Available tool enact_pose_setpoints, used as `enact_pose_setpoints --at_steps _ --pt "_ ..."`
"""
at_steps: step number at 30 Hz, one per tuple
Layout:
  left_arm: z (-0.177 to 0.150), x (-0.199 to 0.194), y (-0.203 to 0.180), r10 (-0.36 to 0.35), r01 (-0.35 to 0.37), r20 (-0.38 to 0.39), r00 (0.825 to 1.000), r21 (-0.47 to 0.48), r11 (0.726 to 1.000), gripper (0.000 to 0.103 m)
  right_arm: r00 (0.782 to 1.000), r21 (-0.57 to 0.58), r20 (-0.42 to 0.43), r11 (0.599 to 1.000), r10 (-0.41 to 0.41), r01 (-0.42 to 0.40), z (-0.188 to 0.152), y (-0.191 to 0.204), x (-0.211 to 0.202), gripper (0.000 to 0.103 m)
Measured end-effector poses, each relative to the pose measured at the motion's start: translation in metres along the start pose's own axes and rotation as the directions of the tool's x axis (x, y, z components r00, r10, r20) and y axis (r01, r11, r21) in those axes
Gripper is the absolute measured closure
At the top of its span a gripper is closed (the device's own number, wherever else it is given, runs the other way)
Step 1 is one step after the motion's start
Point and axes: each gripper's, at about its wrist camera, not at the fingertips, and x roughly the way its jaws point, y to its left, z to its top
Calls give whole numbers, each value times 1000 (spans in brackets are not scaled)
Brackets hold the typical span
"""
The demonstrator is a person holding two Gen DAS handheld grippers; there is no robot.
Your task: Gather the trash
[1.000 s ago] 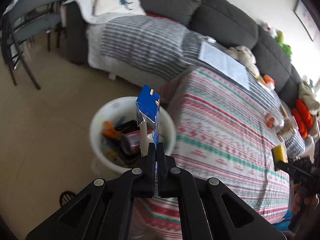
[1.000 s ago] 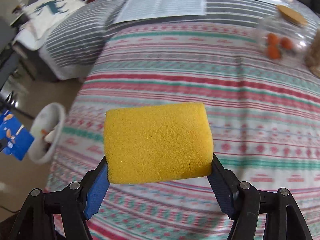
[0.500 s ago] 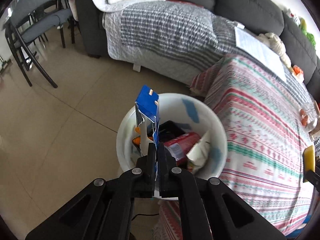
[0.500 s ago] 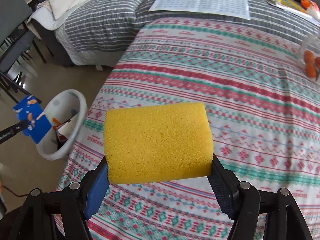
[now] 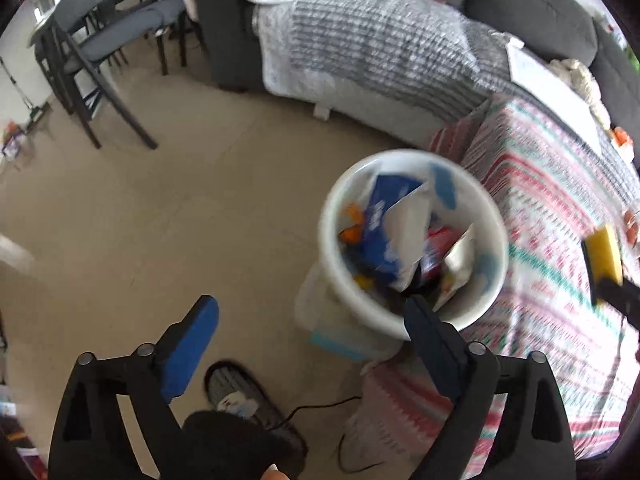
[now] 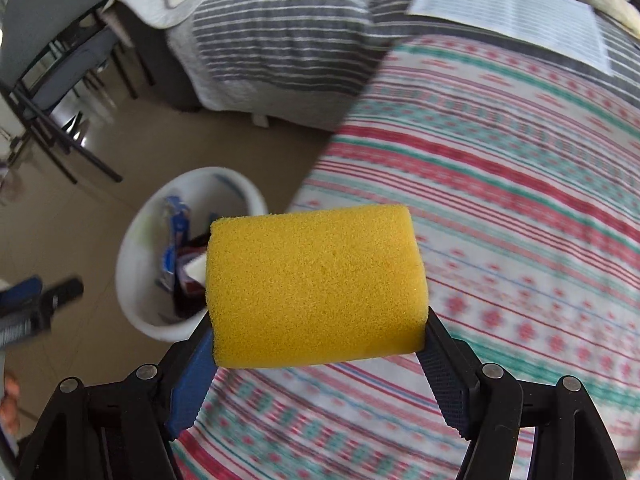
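A white trash bin (image 5: 334, 276) stands on the floor beside the table, holding several pieces of trash. The blue wrapper (image 5: 382, 220) lies inside it on top of the rest. My left gripper (image 5: 312, 314) hangs just above the bin's near rim, its jaws opening wide with nothing between them. My right gripper (image 6: 318, 322) is shut on a yellow sponge (image 6: 316, 284) over the table's edge, with the bin (image 6: 136, 248) down to its left. The sponge (image 5: 604, 256) also shows at the right of the left wrist view.
The table wears a red, green and white patterned cloth (image 6: 500, 200). A grey sofa with a striped blanket (image 5: 380, 48) lies behind the bin. Dark chairs (image 5: 92, 60) stand at the far left on the tiled floor. A shoe and a black cable (image 5: 248, 400) lie near the bin's base.
My left gripper has opened and the blue wrapper has dropped into the bin. My right gripper has carried the sponge left toward the table's edge and the bin.
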Motion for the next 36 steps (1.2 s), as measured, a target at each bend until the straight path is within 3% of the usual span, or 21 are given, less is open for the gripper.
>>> enact_pose_setpoints --at_steps 6,12,14,16,25,36 --pt "-10 -2 22 28 -28 24 999 16 999 0 999 -32 -38 999 19 -20 19 40 44 24" --pt "-8 -7 34 -4 4 36 999 -1 1000 0 998 -24 -63 999 22 -23 33 62 78 22" --pt "-8 -9 33 -19 19 35 999 -4 1000 0 998 -18 -54 999 45 -46 36 66 83 18" --pt "-10 -11 32 -30 30 35 999 -3 1000 0 996 -2 -39 996 85 -85 39 67 83 4" --pt "-20 -24 5 -63 61 47 997 53 997 0 1000 9 8 1000 12 -12 17 40 26 4" --pt "-69 -77 -94 -201 181 83 976 204 962 0 985 75 96 987 -146 140 -62 -40 -96 4"
